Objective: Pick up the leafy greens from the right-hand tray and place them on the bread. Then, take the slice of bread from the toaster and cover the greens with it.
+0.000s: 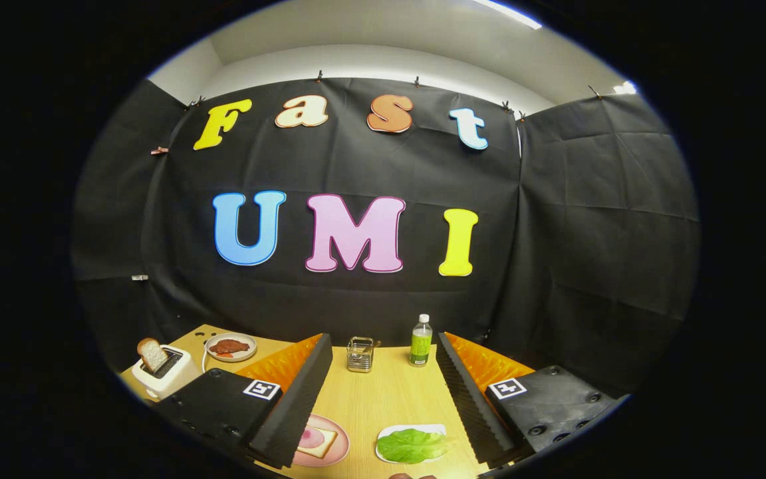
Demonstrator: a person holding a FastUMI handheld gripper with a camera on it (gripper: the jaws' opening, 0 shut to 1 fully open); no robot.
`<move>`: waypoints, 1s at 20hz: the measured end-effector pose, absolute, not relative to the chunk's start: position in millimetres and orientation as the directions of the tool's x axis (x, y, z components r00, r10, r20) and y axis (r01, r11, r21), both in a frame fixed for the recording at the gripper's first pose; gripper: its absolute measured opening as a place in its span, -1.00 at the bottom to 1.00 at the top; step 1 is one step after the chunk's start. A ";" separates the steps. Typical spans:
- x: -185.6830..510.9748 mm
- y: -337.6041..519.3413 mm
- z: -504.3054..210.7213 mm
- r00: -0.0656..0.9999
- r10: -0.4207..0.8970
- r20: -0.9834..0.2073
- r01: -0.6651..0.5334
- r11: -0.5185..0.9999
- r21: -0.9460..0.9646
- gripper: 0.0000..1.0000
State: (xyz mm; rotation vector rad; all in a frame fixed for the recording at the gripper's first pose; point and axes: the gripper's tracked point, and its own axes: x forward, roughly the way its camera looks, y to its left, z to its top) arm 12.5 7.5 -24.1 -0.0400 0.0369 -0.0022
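Jaws: the gripper (pixel 383 406) is held high and level, its jaws spread wide with nothing between them.
Leafy greens (pixel 413 446): lying flat on the white tray (pixel 423 430), low in the gap between the jaws and nearer the right one.
Bread on plate (pixel 317 442): an open slice with a pink filling on the pink plate (pixel 336 452), just beside the left jaw and partly behind it; the tray sits near it on the wooden surface (pixel 383 392).
Toaster (pixel 165 372): beyond the left jaw, well apart, with a slice of bread (pixel 151 354) standing out of its slot.
Step in hand: reaching for the greens, by my reading; nothing has been grasped yet.
How to do it well: tip the jaws down and centre them over the leaf before descending, then pinch a raised fold rather than scraping the tray.
Risk: a thin leaf may slip or drag the tray along.
Clutter: a bottle (pixel 421 340) and a small metal rack (pixel 360 354) stand beyond the jaws, out of the path.
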 end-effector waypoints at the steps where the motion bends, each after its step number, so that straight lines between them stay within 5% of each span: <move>1: 14.9 4.6 -28.8 0.999 0.003 -0.048 -0.005 0.999 -0.038 0.95; 13: 39.0 -30.0 -124.0 0.961 0.106 -0.256 -0.127 0.990 -0.065 0.95; 20: 43.4 -47.0 -222.4 0.859 0.178 -0.480 -0.229 0.972 -0.048 0.96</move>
